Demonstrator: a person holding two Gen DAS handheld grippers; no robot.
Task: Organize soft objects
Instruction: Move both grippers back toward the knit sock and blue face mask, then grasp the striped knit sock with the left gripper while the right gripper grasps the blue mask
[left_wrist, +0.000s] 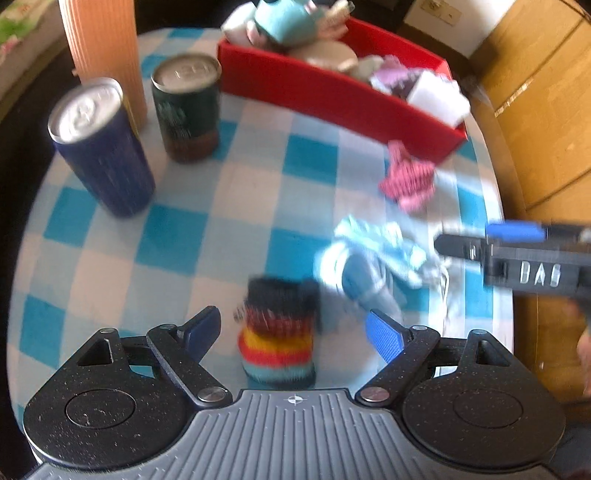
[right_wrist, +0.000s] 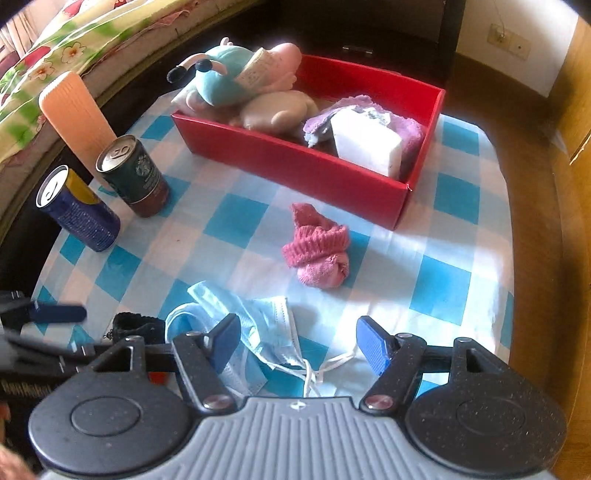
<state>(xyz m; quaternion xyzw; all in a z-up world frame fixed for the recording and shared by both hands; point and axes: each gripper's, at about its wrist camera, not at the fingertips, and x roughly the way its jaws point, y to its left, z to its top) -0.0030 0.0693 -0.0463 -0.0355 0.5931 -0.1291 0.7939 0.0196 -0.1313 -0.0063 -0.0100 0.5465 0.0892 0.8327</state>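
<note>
A: Grippers first? The left gripper (left_wrist: 291, 328) is spread wide, holding nothing; the striped sock (left_wrist: 279, 336) stands between its fingers, contact unclear because of blur.

B: And the right gripper (right_wrist: 299, 341) is also wide open, empty, above the blue face mask (right_wrist: 255, 325) on the checkered tablecloth (right_wrist: 443, 280).

A: Farther lies the pink sock (right_wrist: 317, 254), near the red box (right_wrist: 295, 166). The box holds plush toys (right_wrist: 236, 81) and a white sponge (right_wrist: 365, 142). Two cans (right_wrist: 133, 173) stand at left.
</note>
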